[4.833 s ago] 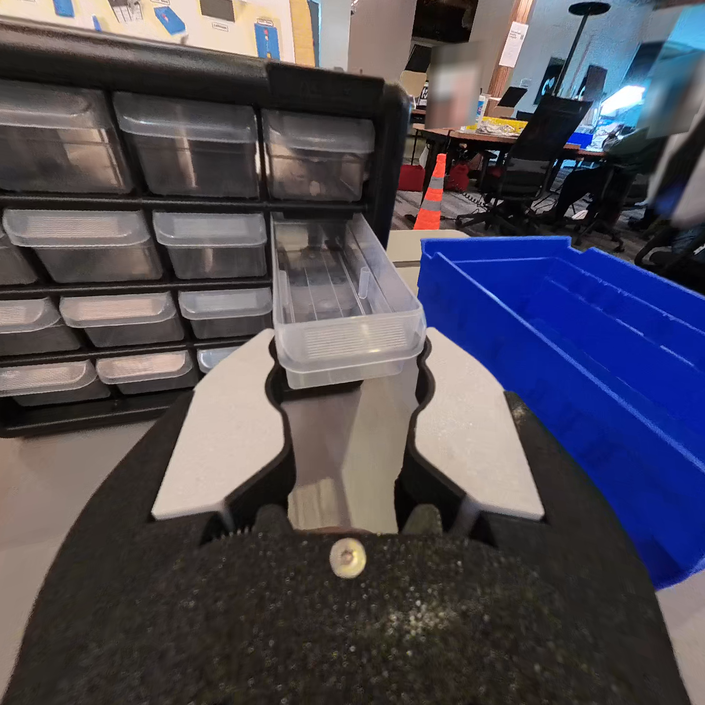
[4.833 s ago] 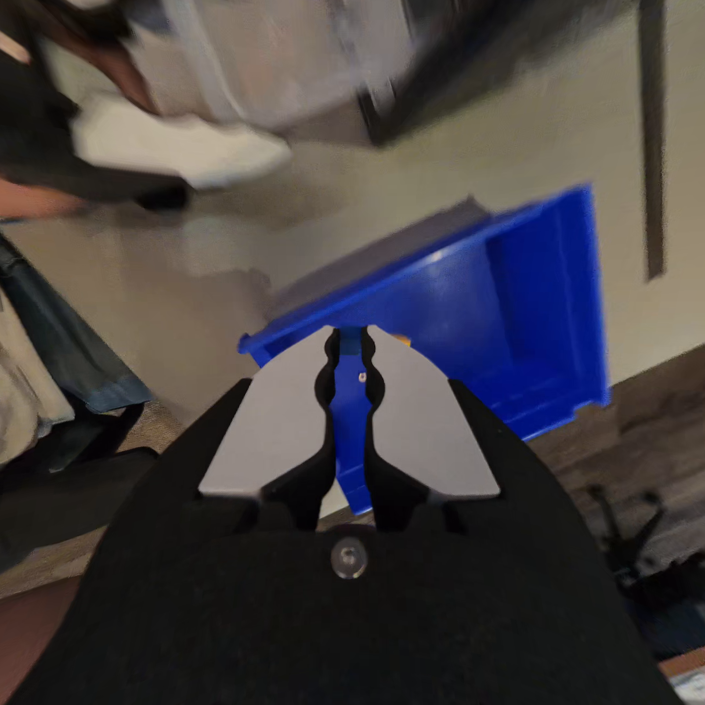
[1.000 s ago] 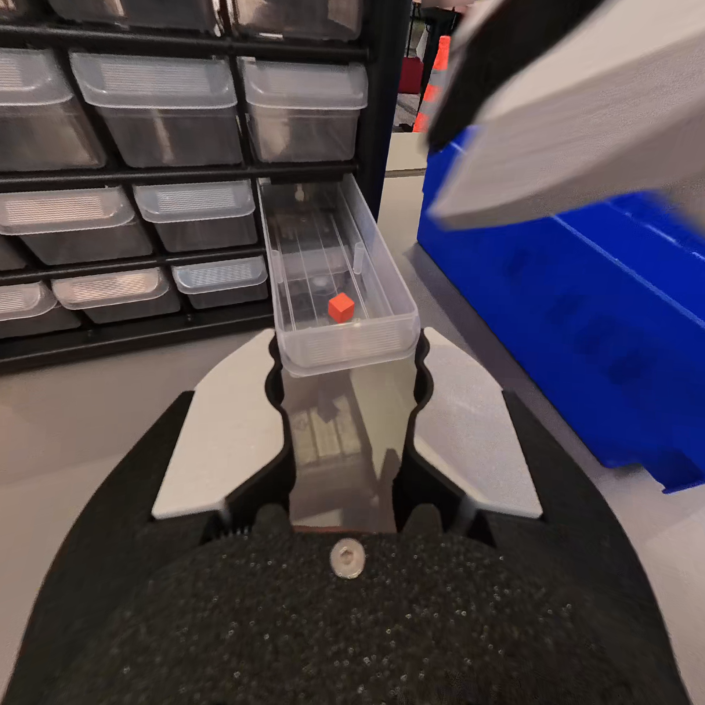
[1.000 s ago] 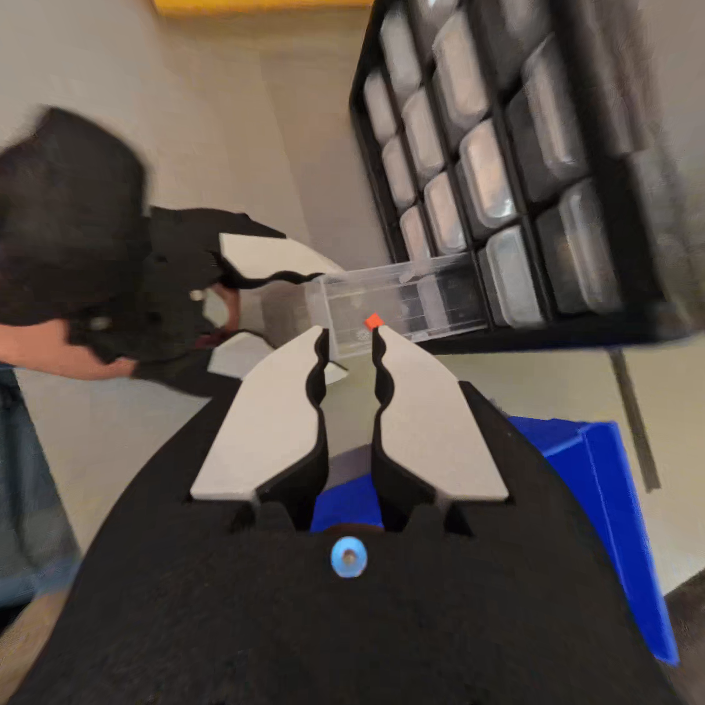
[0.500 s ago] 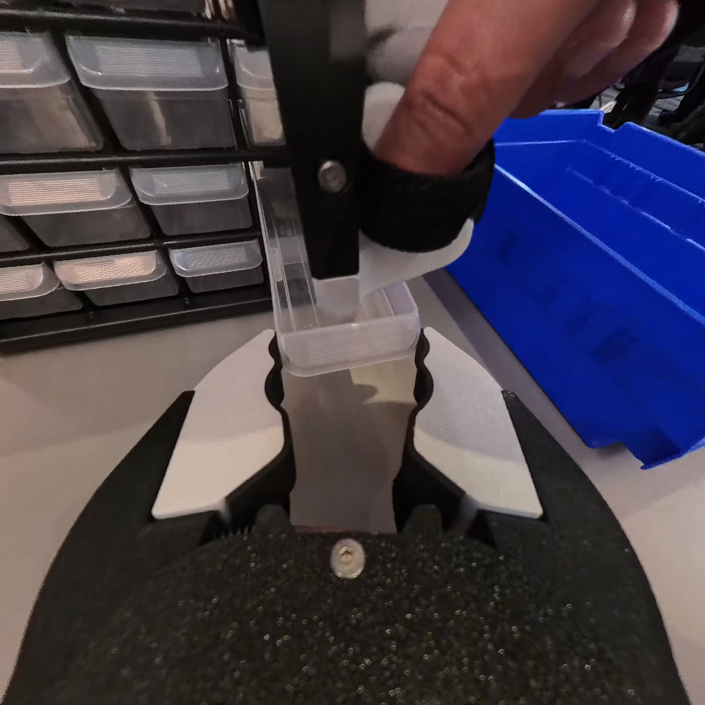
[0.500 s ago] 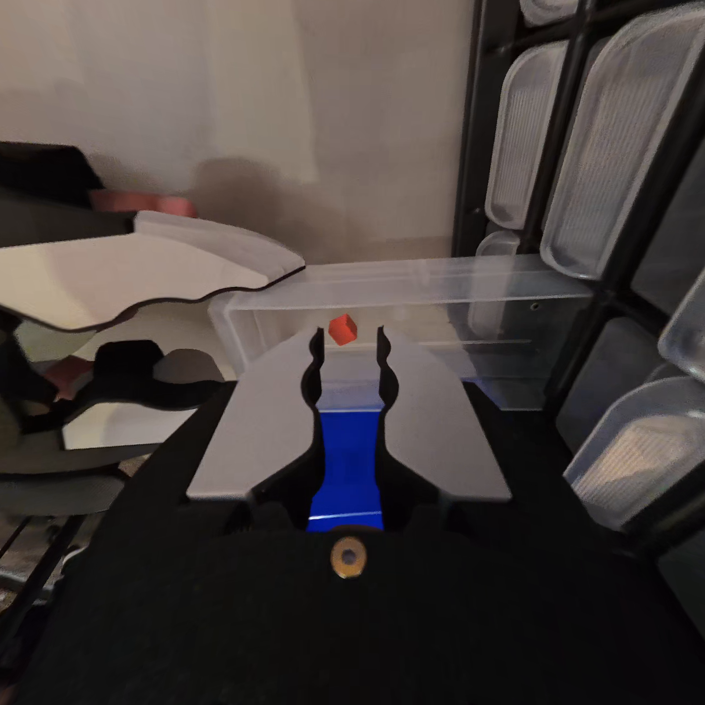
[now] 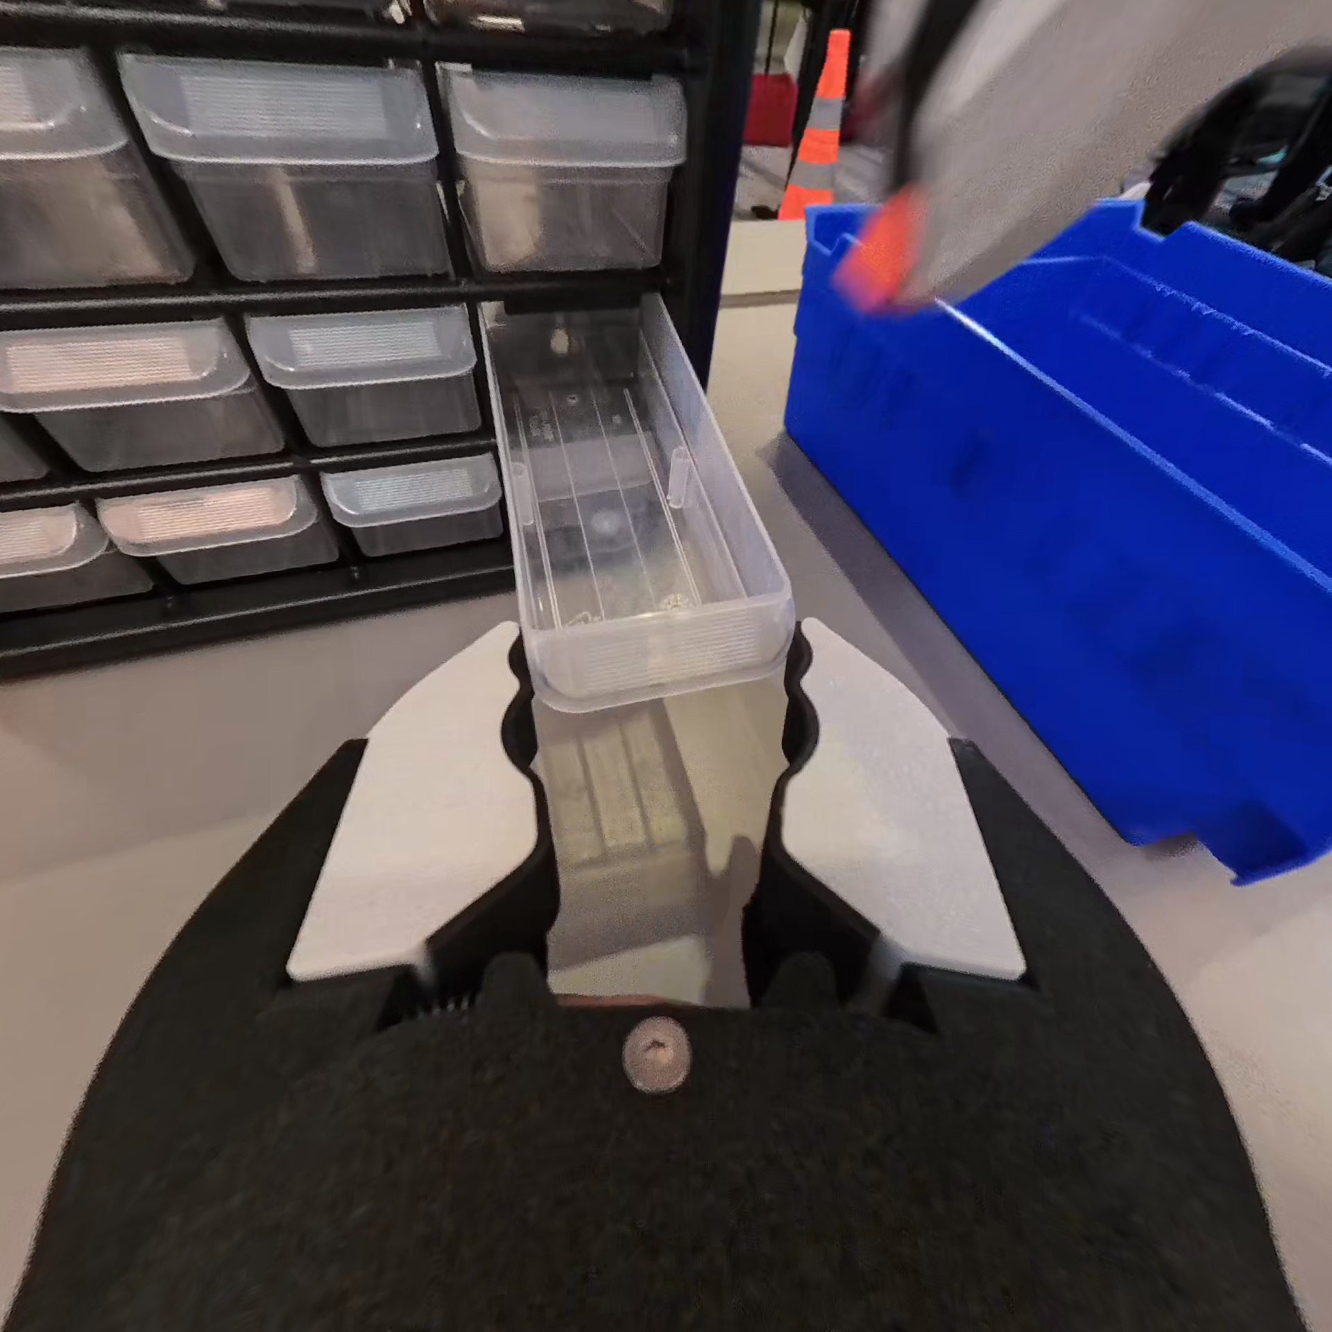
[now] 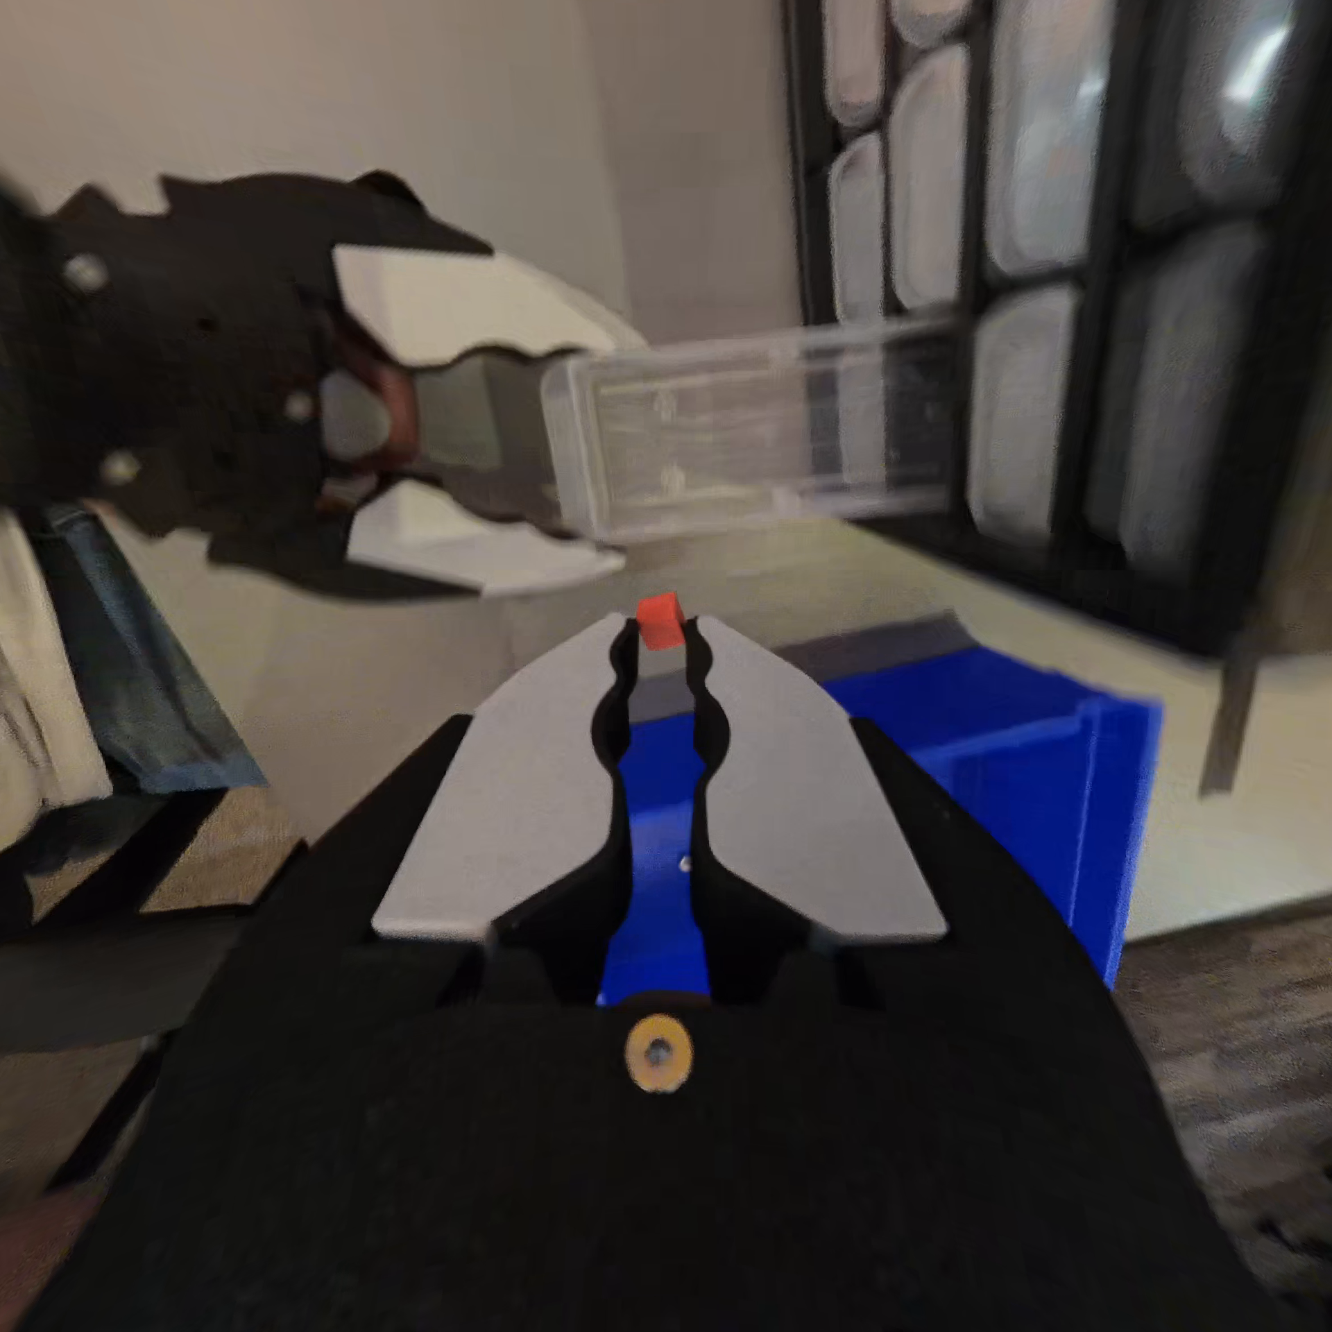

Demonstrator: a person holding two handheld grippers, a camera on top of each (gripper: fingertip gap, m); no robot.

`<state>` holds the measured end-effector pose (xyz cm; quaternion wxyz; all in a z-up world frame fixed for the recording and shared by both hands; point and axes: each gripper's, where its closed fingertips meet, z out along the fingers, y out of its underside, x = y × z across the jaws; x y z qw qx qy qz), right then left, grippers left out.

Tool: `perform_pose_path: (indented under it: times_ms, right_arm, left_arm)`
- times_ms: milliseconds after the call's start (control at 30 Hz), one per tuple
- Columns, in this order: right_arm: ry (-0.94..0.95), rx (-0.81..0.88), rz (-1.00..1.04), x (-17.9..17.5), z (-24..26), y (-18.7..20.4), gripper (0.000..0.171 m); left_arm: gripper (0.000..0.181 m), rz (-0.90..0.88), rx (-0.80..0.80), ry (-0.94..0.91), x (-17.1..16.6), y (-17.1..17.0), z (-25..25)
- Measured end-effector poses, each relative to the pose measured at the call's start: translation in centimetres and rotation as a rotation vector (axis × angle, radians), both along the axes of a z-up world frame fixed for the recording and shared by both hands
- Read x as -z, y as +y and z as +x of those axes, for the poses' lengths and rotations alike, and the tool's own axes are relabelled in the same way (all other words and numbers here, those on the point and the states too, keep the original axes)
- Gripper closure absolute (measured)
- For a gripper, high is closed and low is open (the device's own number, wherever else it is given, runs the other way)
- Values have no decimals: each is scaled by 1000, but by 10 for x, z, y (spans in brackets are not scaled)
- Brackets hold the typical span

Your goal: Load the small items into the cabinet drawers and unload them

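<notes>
The right claw [image 8: 659, 625] pinched a small red cube [image 8: 659, 621] at its very tips above the blue bin [image 8: 1023, 764]. At ten o'clock, the left claw [image 7: 657, 659] gripped the emptied clear drawer [image 7: 634, 519] pulled from the cabinet [image 7: 288, 303]. So shallow a hold risked dropping the cube onto the surface [image 7: 180, 757].

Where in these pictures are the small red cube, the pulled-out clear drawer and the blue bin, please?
red cube [image 8: 660, 630], right wrist view, front face.
clear drawer [image 7: 652, 652], left wrist view, ribbed front.
blue bin [image 7: 1081, 548], left wrist view, near side wall.
</notes>
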<state>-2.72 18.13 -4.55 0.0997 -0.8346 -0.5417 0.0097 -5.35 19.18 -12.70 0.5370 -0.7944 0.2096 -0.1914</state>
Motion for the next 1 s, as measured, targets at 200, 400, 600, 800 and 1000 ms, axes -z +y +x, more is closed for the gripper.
perform_pose_path:
  times_ms: [200,400,600,800,1000]
  right_arm:
    - [-22,349,51,3,133,-40,159]
    - [-123,554,-135,111,219,-38,158]
    - [-253,489,-235,146,235,-39,159]
    - [-303,515,-204,142,247,-41,132]
    - [39,626,273,65,209,-20,132]
  left_arm:
    - [114,5,-17,28,-4,20,6]
    - [114,-18,-46,31,-8,49,17]
    - [114,-24,-57,35,-6,63,21]
    - [113,-27,-36,53,-2,47,10]
    - [140,3,62,-46,-8,13,8]
